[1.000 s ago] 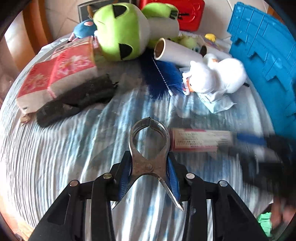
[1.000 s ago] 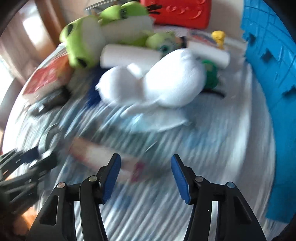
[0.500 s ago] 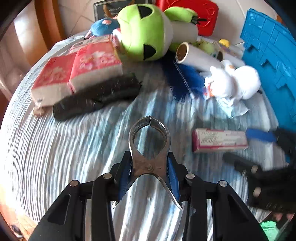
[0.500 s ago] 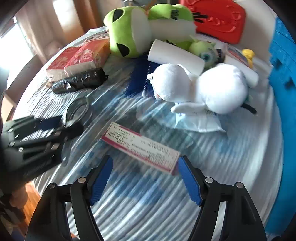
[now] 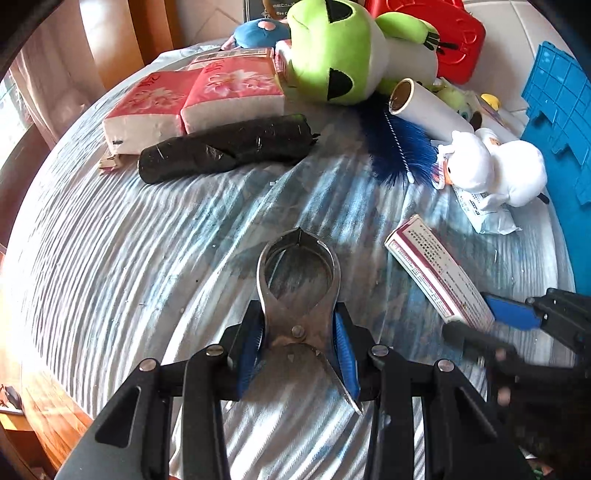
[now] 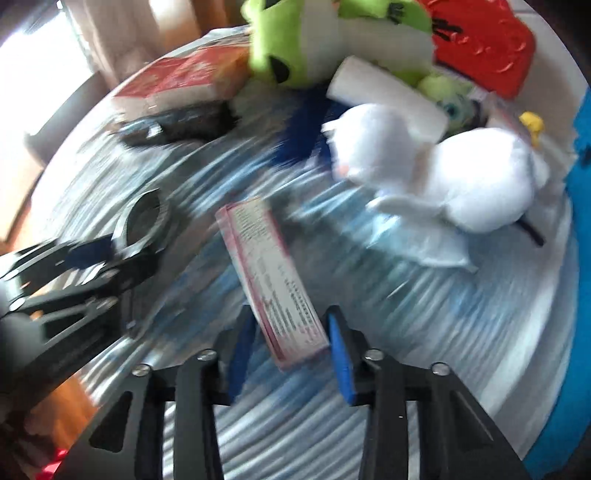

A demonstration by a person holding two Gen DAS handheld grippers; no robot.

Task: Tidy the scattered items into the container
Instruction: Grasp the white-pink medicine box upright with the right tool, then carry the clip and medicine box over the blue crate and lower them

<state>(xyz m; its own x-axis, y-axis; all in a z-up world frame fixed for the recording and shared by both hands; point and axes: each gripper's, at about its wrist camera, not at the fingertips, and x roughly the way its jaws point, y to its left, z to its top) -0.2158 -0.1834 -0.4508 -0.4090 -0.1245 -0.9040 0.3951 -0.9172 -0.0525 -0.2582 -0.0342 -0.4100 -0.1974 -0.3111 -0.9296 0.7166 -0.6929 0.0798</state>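
My left gripper [image 5: 298, 350] is shut on metal pincers [image 5: 297, 284], held above the striped blue-white cloth [image 5: 147, 258]. A long pink-edged white box [image 5: 437, 273] lies on the cloth to the right. In the right wrist view my right gripper [image 6: 290, 347] is open, its blue pads on either side of the near end of the box [image 6: 273, 284]; I cannot tell whether they touch it. The right gripper also shows in the left wrist view [image 5: 491, 325]. The blue container [image 5: 557, 110] stands at the right edge.
At the back lie two pink tissue packs [image 5: 195, 99], a black wrapped roll [image 5: 229, 147], a green plush [image 5: 332, 51], a white roll [image 5: 424, 105], a blue brush [image 5: 399, 151], a white plush [image 5: 495, 173] and a red case [image 5: 450, 33]. The table edge runs at the left.
My right gripper has moved onto the box and narrowed around its near end; the box has turned from crosswise to lengthwise. My left gripper has drifted with the pincers still held.
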